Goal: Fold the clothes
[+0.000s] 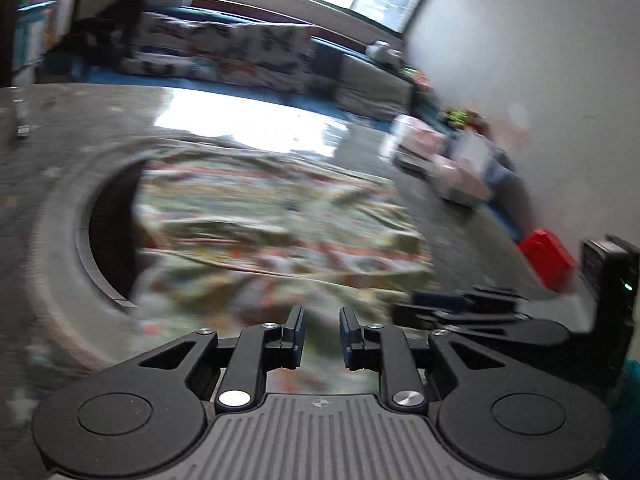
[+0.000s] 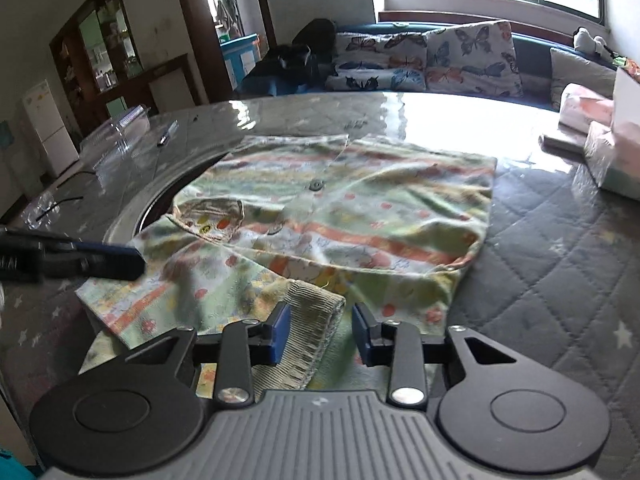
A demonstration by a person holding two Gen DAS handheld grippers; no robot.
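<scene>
- Shirt point(image 2: 332, 216): a small garment printed in green with orange stripes and flowers; it lies spread across the middle of the right wrist frame, on a table point(image 2: 552, 264) covered with grey quilted, star-patterned cloth; one button point(image 2: 316, 186) shows near the centre of the frame; a ribbed cuff point(image 2: 316, 320) of a sleeve lies at lower centre.
- Right gripper point(image 2: 320, 336): at the bottom centre of its own frame; its blue-padded fingers point(image 2: 280, 332) stand apart, one on each side of the ribbed cuff, not clamped on it; whether the left pad touches the cloth cannot be told.
- Left gripper point(image 1: 322, 336): at the bottom centre of the blurred left wrist frame; its fingers stand a narrow gap apart above the same shirt point(image 1: 272, 232); whether any cloth lies between them cannot be told; in the right wrist frame this tool enters at the left edge point(image 2: 100, 258), just over the shirt's left edge.
- Round recess point(image 1: 108, 232): a dark circular opening in the table, left of centre; the shirt partly covers it.
- Surroundings: pink packets point(image 2: 588, 110) at the right edge; butterfly cushions point(image 2: 428, 60) on a bench at upper centre; a red object point(image 1: 548, 256) at the right of the left wrist frame; a clear plastic box point(image 2: 116, 136) at the left.
</scene>
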